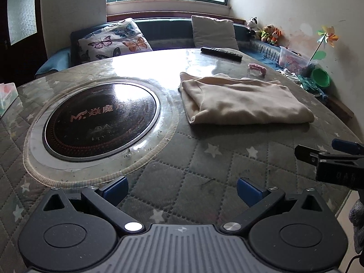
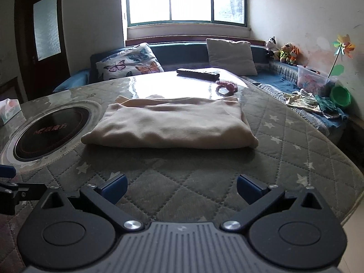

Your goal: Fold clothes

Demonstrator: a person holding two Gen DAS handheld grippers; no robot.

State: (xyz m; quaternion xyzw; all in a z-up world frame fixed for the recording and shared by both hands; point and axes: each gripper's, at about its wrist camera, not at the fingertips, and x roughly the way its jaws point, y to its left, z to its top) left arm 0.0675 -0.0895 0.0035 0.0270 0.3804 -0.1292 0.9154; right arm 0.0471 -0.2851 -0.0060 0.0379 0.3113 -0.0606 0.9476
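Observation:
A cream garment [image 1: 243, 99] lies folded into a thick rectangle on the quilted round table [image 1: 186, 159]; it also shows in the right wrist view [image 2: 170, 125]. My left gripper [image 1: 182, 190] is open and empty, held above the table's near part, short of the garment and to its left. My right gripper [image 2: 182, 187] is open and empty, held above the table directly in front of the garment's near edge. The right gripper also shows at the right edge of the left wrist view [image 1: 318, 153].
A black induction hob [image 1: 101, 121] is set in the table's middle. A remote control [image 2: 198, 74] and a pink hair tie [image 2: 226, 86] lie beyond the garment. A tissue box [image 2: 9, 110] stands at the left. A sofa with cushions [image 2: 129, 62], toys and loose clothes [image 2: 302, 101] surrounds the table.

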